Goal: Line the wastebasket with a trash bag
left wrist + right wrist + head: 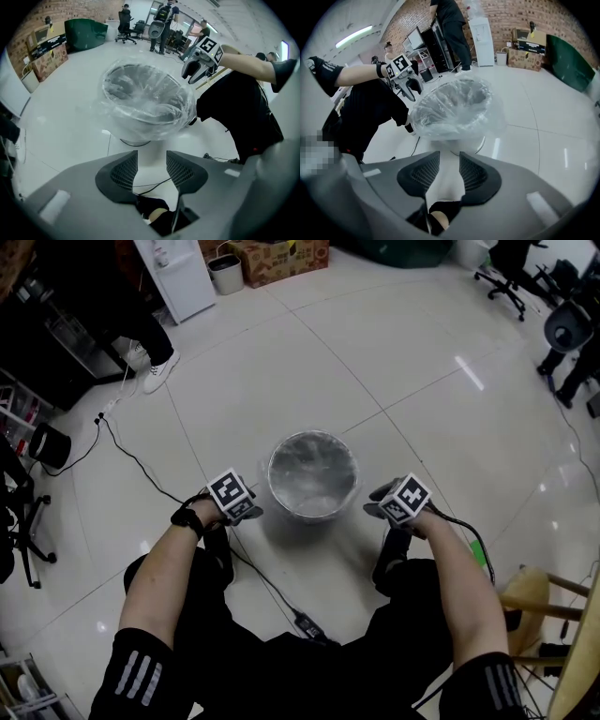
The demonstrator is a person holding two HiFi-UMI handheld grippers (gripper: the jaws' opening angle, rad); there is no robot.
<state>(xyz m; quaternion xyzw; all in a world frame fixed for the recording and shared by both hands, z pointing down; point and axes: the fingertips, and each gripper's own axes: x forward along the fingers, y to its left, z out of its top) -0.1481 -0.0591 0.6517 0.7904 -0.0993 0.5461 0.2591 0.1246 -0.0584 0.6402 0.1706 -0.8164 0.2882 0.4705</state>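
Note:
The wastebasket stands on the white tile floor, and a clear trash bag lines it, folded out over the rim. My left gripper hangs just left of the basket, my right gripper just right of it, both apart from the bag. In the left gripper view the jaws stand open with only floor between them, and the bagged basket is ahead. The right gripper view shows the same: open jaws, nothing between, the basket in front.
A black cable runs over the floor under my left arm. A wooden stool stands at the right. Far back are a white cabinet, a small bin, a cardboard box and office chairs.

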